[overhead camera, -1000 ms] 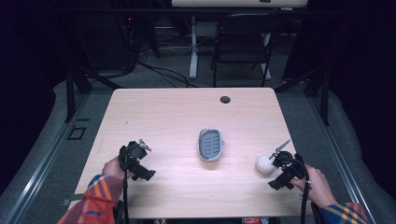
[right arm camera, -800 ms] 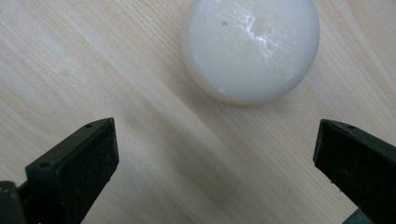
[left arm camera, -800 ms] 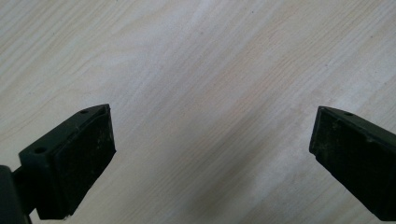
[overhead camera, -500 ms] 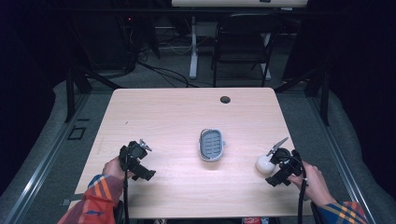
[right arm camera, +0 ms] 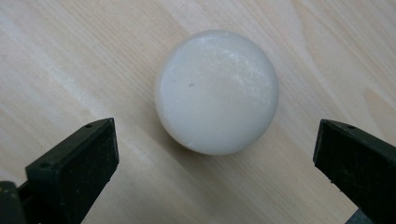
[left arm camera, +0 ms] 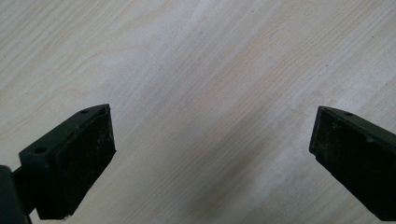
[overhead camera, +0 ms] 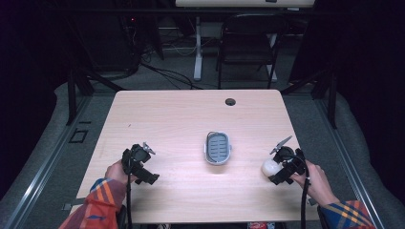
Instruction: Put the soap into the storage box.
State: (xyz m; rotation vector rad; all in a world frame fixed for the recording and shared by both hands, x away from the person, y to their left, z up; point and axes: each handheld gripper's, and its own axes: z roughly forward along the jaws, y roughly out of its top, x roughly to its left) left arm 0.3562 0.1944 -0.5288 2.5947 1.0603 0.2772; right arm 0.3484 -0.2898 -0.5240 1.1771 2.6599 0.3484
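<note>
- White ball [right arm camera: 216,91] sits on the table just ahead of my right gripper [right arm camera: 215,154], jaws spread wide, one on either side, not touching it
- High view puts the ball [overhead camera: 270,167] near the table's right front edge, right gripper [overhead camera: 282,164] right beside it
- Left gripper [left arm camera: 212,154] jaws wide apart too, bare wood between them
- I see the left gripper [overhead camera: 138,162] near the left front, over the light wood table [overhead camera: 172,114]
- Grey slotted tray [overhead camera: 218,148] mid-table, between both grippers, well apart from each
</note>
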